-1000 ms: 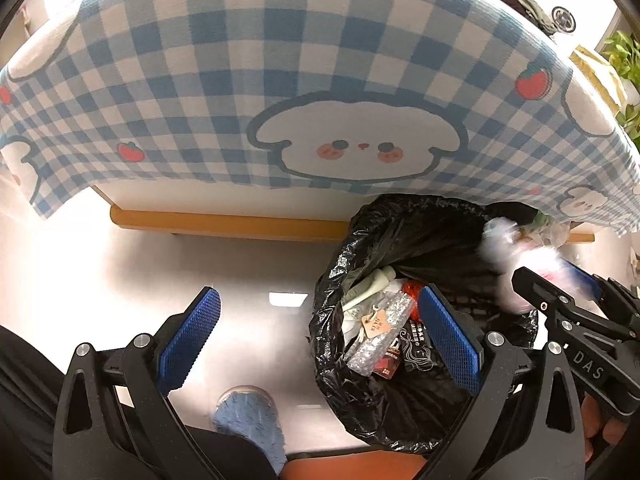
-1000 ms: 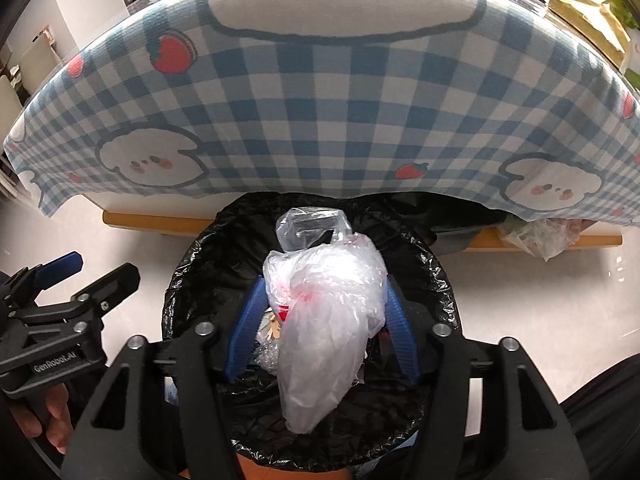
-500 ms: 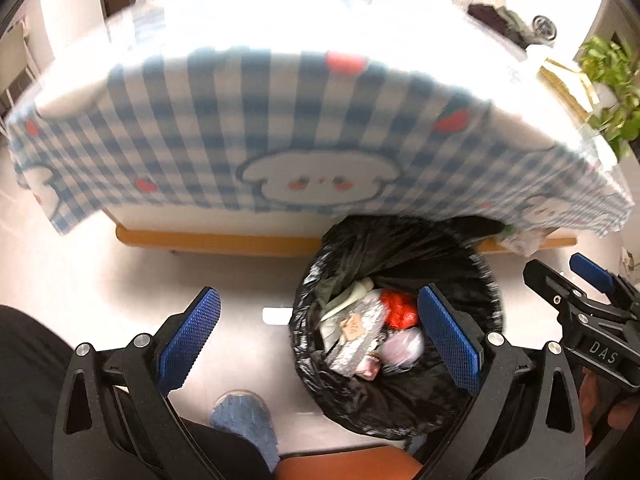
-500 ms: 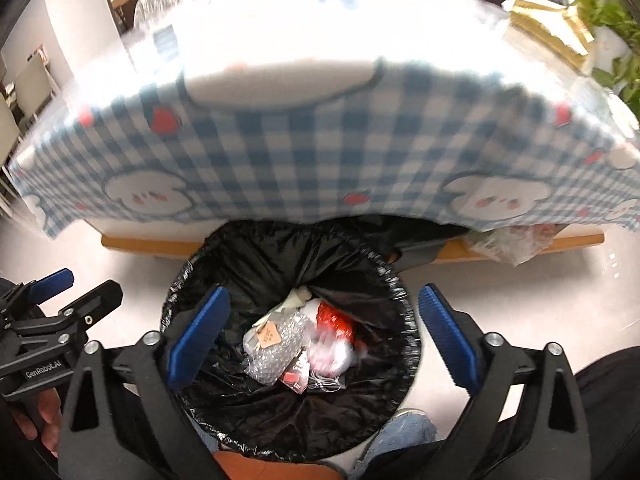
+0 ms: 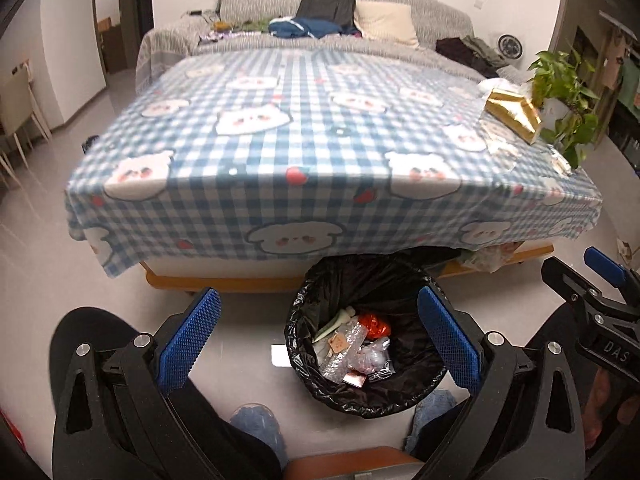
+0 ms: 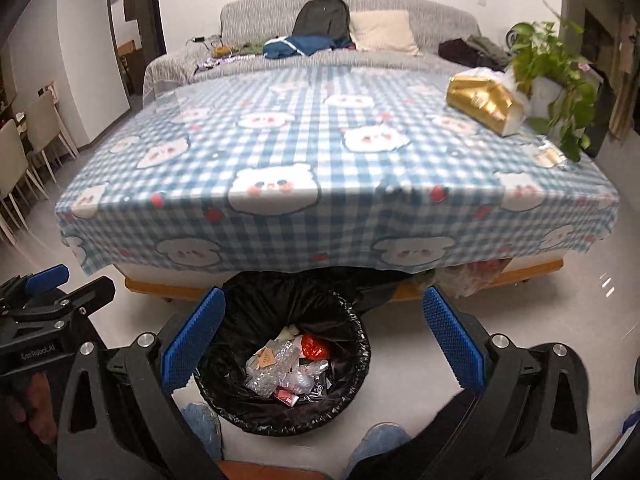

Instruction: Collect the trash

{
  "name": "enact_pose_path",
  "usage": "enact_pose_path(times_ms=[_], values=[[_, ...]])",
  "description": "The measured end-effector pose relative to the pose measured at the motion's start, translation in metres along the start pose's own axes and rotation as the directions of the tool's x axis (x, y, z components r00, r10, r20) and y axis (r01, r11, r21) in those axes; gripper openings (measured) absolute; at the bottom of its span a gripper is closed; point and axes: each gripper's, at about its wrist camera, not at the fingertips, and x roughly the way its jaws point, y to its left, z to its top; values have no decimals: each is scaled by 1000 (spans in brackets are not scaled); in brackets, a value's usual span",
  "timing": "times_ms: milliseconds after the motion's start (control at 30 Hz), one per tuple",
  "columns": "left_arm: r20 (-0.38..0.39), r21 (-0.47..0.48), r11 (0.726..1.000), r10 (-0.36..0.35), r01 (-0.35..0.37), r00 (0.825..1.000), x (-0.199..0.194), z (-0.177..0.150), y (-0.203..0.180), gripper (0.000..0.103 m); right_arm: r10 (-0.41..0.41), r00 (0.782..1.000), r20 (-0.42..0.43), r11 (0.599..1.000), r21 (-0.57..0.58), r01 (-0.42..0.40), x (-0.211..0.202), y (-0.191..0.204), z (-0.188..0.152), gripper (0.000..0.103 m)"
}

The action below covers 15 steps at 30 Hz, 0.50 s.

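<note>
Black-lined trash bin [image 5: 366, 344] holds crumpled clear plastic and red scraps.

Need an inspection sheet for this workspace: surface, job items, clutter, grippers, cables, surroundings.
Surface: table under a blue checked tablecloth, mostly bare.
Job's things: bin with black liner on the floor at the table's near edge, holding plastic wrappers; gold package at the table's far right corner.
Clutter: clear bag under the table's right side.
Grippers: left gripper and right gripper open, empty.
Cables: nothing seen.
Surroundings: grey sofa with backpack, potted plant, chairs on the left.
</note>
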Motion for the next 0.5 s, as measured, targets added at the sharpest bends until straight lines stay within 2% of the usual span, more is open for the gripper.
enact_pose_path(times_ms=[167, 500], values=[[32, 9, 1000, 0, -1, 999, -18, -6, -5, 97, -8, 1000, 22, 1000, -11, 8, -20, 2, -5, 95], [40, 8, 1000, -4, 4, 999, -23, -9, -5, 97, -15, 1000, 23, 1000, -3, 15, -21, -1, -11, 95]])
